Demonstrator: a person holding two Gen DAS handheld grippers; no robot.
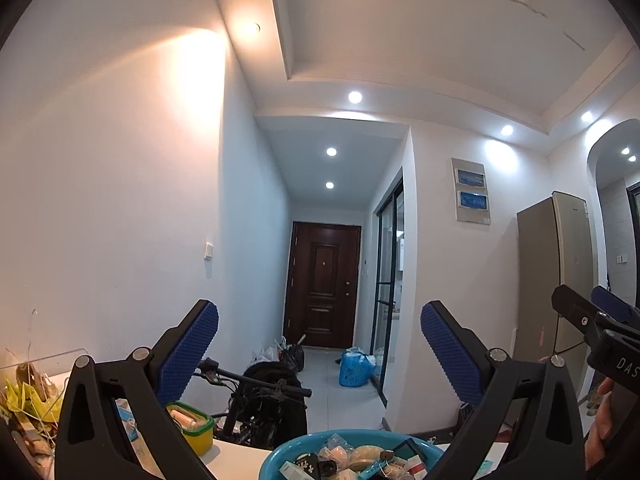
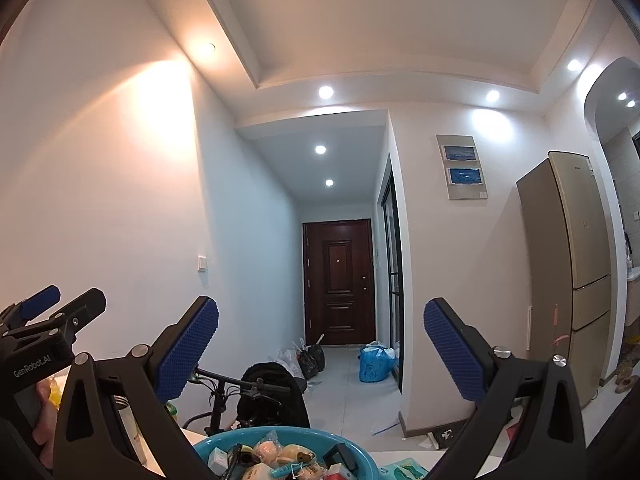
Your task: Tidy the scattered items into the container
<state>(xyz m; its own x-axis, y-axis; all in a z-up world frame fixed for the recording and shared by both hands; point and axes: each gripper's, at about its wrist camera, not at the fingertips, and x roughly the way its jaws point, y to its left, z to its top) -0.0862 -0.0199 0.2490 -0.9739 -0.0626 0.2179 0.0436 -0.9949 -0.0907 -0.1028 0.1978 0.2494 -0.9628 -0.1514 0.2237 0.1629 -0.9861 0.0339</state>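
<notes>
The white tabletop [image 1: 236, 458] carries a blue basin [image 2: 352, 454] heaped with small items [image 2: 280, 456], low and just ahead of both raised claws. Left claw [image 1: 320, 344] and right claw [image 2: 321, 344] gape empty.

A dark wooden door [image 1: 322, 286] is closing off the hallway, a gold fridge [image 2: 576, 264] standing right, a bicycle [image 1: 256, 396] leaning nearby.

- Left wrist: looking out between wide-spread fingers, tilted up toward hallway door [image 1: 323, 285]
- Right wrist: same heading, just beside
- Shared: teal basin [image 2: 360, 458] close below, door far ahead
</notes>
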